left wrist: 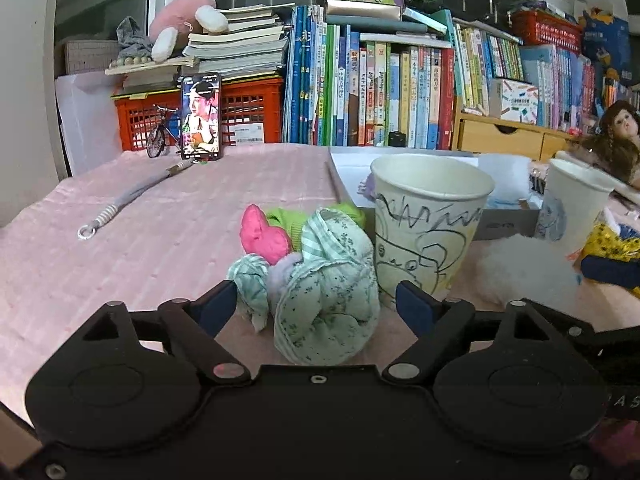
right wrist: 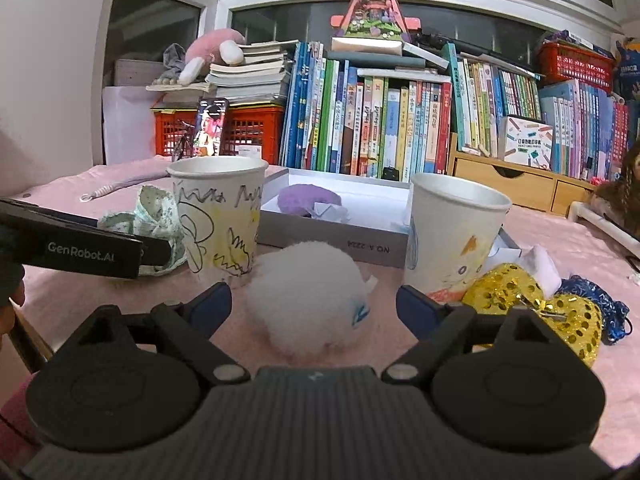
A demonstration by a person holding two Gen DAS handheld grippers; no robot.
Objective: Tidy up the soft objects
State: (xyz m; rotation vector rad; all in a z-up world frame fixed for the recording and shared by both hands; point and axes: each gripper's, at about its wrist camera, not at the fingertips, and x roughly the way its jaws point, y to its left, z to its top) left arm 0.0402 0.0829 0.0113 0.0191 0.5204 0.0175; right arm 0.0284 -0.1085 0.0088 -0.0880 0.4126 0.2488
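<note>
My left gripper is open, its blue-padded fingers either side of a pale green floral cloth bundle on the pink tablecloth. A pink soft piece and a lime green piece lie just behind the bundle. My right gripper is open around a white fluffy ball. Two scribbled paper cups stand ahead: the left cup and the right cup. A gold sequin heart and a blue pouch lie at the right. A purple soft piece lies in an open grey box.
The left gripper's body crosses the left of the right wrist view. A grey cord, a phone on a stand and a toy bicycle sit at the table's back left. Bookshelves, a red crate and a doll line the back.
</note>
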